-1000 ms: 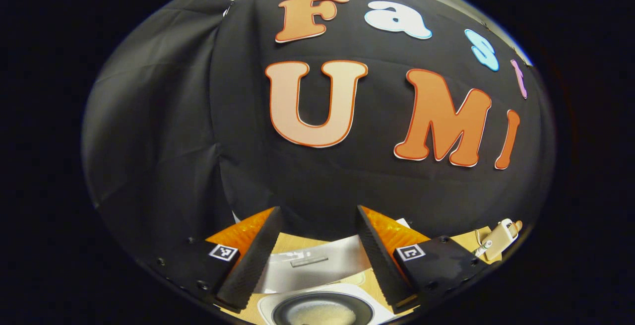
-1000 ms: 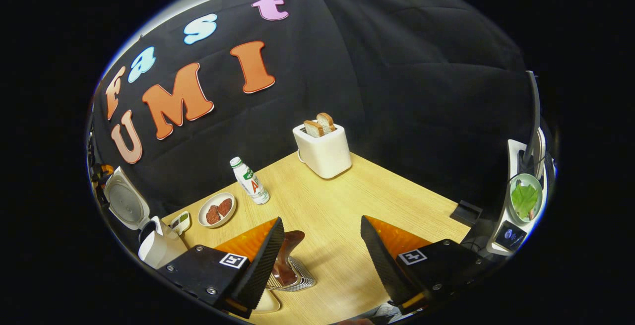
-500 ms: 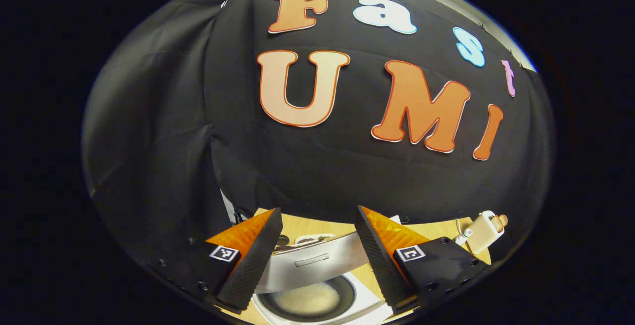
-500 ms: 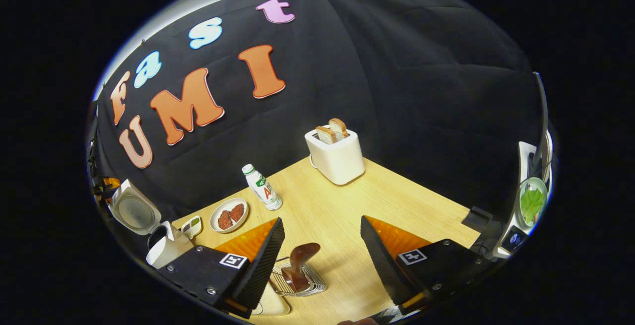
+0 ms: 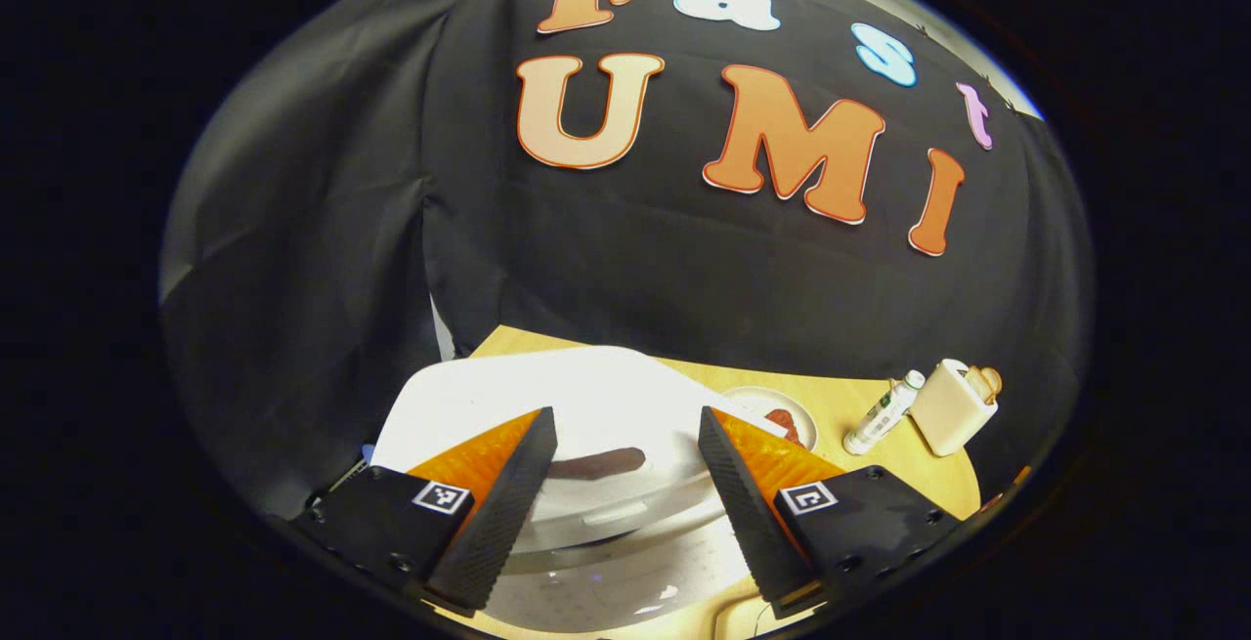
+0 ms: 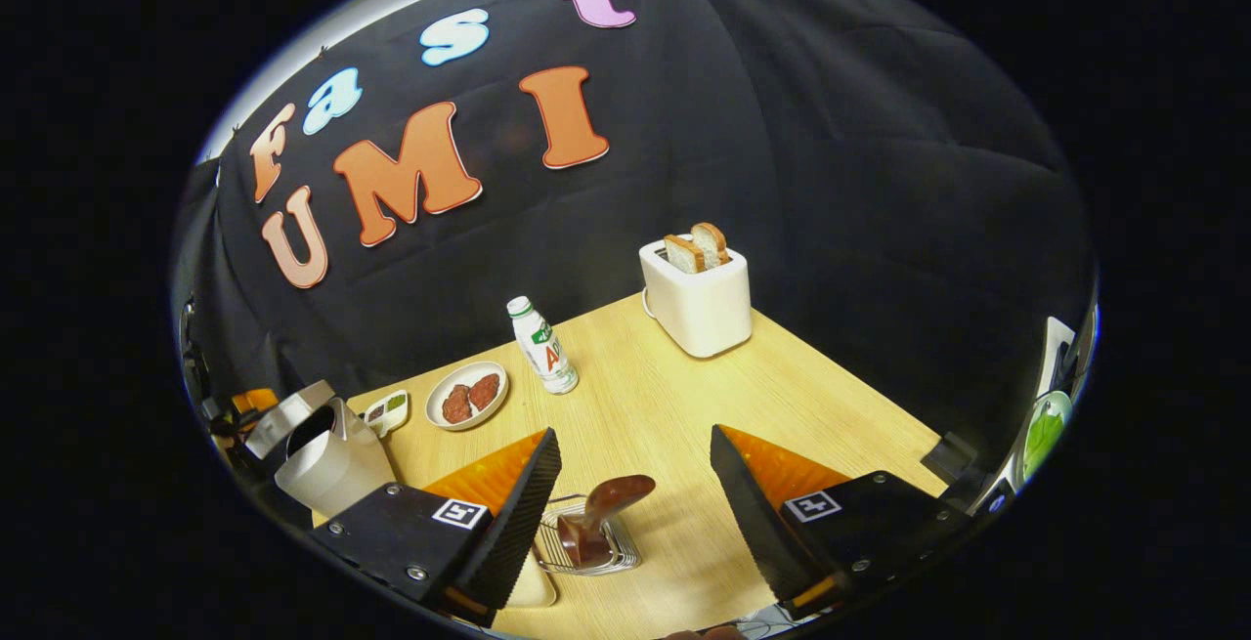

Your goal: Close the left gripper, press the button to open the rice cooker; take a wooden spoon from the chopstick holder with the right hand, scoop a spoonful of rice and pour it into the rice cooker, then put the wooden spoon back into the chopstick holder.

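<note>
In the left gripper view, the left gripper [image 5: 625, 493] is held with its fingers spread apart and nothing between them, just above the white domed lid of the white rice cooker [image 5: 586, 405]. A dark oblong mark is seen on that lid between the fingers. To the right, a plate [image 5: 767, 410], a small white bottle [image 5: 880, 415] and a cream toaster [image 5: 953, 410] are set on the light wooden table [image 5: 850, 396].

In the right gripper view, the rice cooker [image 6: 327, 454] is seen at the far left with its lid partly raised (how far cannot be told). The right gripper [image 6: 630, 513] is likewise released, poised over the wire chopstick holder [image 6: 562, 547], in which the dark brown wooden spoon [image 6: 601, 513] is stood, tilted. Farther back are placed a plate of reddish food [image 6: 467, 394], the bottle [image 6: 542, 347] and the toaster with bread slices [image 6: 699, 298].
</note>
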`<state>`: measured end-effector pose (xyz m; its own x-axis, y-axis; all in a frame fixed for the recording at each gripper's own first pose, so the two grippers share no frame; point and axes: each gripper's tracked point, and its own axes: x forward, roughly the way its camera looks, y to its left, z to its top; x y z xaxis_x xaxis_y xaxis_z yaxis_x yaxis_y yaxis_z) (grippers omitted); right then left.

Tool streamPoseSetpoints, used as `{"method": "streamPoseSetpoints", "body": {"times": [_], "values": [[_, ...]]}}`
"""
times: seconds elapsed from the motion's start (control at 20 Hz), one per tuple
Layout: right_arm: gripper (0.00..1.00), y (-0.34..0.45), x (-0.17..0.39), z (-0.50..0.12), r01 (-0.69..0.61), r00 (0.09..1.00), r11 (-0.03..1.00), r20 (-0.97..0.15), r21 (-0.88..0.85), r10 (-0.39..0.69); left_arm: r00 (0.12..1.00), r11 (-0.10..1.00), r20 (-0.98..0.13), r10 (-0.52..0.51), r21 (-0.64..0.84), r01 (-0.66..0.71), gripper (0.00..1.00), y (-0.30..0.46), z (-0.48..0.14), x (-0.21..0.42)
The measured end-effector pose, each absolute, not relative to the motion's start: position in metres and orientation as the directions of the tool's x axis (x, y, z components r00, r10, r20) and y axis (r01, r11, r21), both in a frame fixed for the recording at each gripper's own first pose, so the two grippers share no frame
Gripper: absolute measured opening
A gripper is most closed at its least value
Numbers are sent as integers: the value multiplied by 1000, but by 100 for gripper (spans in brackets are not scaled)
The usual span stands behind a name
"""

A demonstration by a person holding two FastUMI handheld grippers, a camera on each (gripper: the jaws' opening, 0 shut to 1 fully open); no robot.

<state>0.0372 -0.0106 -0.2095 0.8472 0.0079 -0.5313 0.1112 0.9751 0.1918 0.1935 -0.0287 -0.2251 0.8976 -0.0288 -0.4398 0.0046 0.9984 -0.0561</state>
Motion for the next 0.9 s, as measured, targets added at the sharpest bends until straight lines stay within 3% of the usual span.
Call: {"method": "streamPoseSetpoints", "body": {"times": [0.35,0.75,0.9], "values": [[95,-31,35,-218,137,834,969,-553,205,-1,890,996,-453,60,84,-25,99,-23,-274,180],[95,-21,31,-227,140,824,961,-566,237,20,874,996,-486,6,84,40,100,-23,-272,186],[95,-23,34,-212,128,845,972,-535,198,-2,867,991,-497,33,127,35,100,-18,-266,183]]}}
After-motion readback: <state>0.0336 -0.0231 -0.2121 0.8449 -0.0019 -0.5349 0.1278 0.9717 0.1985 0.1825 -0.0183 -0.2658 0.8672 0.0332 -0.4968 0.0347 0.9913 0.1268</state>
